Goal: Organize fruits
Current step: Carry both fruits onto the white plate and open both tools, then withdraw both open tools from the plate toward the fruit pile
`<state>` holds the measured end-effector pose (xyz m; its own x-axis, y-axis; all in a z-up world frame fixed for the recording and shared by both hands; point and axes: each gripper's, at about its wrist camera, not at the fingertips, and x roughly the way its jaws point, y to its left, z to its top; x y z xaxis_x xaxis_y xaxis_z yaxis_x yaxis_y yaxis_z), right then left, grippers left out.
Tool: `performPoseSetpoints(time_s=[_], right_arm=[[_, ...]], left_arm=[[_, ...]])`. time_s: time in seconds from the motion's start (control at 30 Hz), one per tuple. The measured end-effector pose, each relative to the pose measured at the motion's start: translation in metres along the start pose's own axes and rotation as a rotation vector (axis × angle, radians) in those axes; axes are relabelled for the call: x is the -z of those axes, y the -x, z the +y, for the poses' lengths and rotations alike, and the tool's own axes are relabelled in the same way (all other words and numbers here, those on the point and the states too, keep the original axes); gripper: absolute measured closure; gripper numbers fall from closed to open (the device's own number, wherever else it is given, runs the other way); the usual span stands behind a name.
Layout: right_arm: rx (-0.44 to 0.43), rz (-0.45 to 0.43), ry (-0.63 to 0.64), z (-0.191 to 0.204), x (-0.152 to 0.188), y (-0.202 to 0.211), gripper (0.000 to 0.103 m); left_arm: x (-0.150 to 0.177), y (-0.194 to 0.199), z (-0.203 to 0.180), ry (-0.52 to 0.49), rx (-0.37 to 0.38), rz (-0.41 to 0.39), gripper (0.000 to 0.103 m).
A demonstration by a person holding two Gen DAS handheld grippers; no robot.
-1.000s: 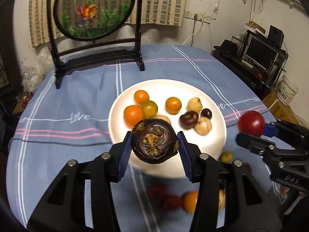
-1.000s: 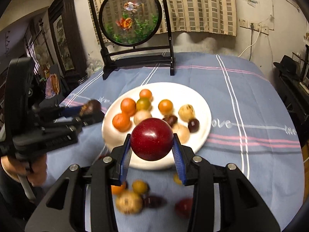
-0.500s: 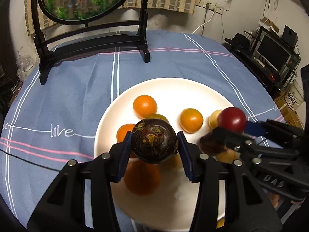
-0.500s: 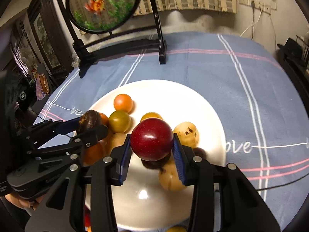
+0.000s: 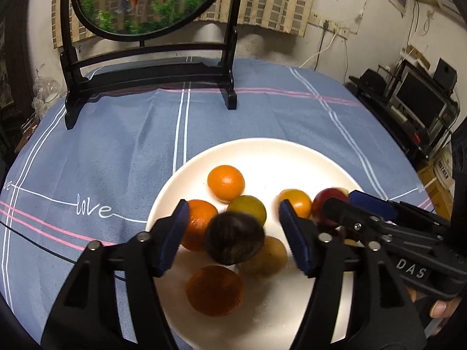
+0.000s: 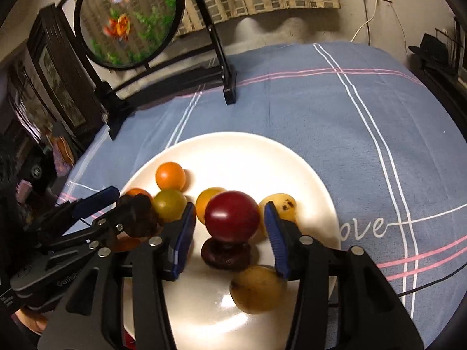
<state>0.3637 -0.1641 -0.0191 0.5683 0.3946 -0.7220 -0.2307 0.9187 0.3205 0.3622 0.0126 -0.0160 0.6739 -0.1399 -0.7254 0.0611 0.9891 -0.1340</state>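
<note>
Moved: both our grippers have come in from the plate's near edge to hang over the fruit pile, and each has let go of the fruit it was clamping a second ago.
Left gripper (image 5: 233, 234): we see its jaws spreading, the blue pads clear of the fruit on both sides.
Mangosteen (image 5: 234, 237): dark and blurred, loose between the left pads, just above the oranges (image 5: 201, 224) on the plate's left side; we cannot tell whether it touches them yet.
Right gripper (image 6: 230, 230): its jaws are spreading too, with a narrow gap at each pad.
Plum (image 6: 232, 217): red, between the right pads and free of them, sitting on top of a dark brown fruit (image 6: 226, 253) near the plate's middle.
Plate (image 6: 251, 157): white, on the blue cloth (image 6: 335, 110); we count oranges, a greenish citrus (image 6: 169, 205), and two tan spotted fruits (image 6: 258, 288) on it.
Far side: a round goldfish screen (image 5: 146, 3) on a black stand at the table's back edge, well apart from the plate.
Person: a fingertip (image 5: 442, 309) shows under the right gripper's body in the left view.
</note>
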Motion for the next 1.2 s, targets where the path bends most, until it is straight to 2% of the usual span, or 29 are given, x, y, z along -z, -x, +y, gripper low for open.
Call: performPoseSetpoints(time_s=[0.27,0.6,0.83,1.0,1.2], right_arm=[[-0.012,-0.035,0.021,0.005,0.011,0.03,0.04],[0.024,-0.058,0.032,0.001,0.047,0.075,0.04],[0.036,-0.054,0.023,-0.009,0.076,0.099,0.04],[0.05,-0.043,0.034,-0.013,0.105,0.112,0.04],[0.105,-0.031,0.062,-0.021,0.138,0.123,0.04]], left_arm=[[0.008,0.033,-0.008,-0.027,0.008,-0.048,0.029],[0.032,0.082,-0.015,-0.042,0.037,-0.084,0.023],[0.061,0.109,-0.01,-0.037,0.045,-0.083,0.021],[0.083,0.125,-0.002,-0.014,0.058,-0.068,0.016],[0.111,0.135,0.004,-0.022,0.053,-0.044,0.014]])
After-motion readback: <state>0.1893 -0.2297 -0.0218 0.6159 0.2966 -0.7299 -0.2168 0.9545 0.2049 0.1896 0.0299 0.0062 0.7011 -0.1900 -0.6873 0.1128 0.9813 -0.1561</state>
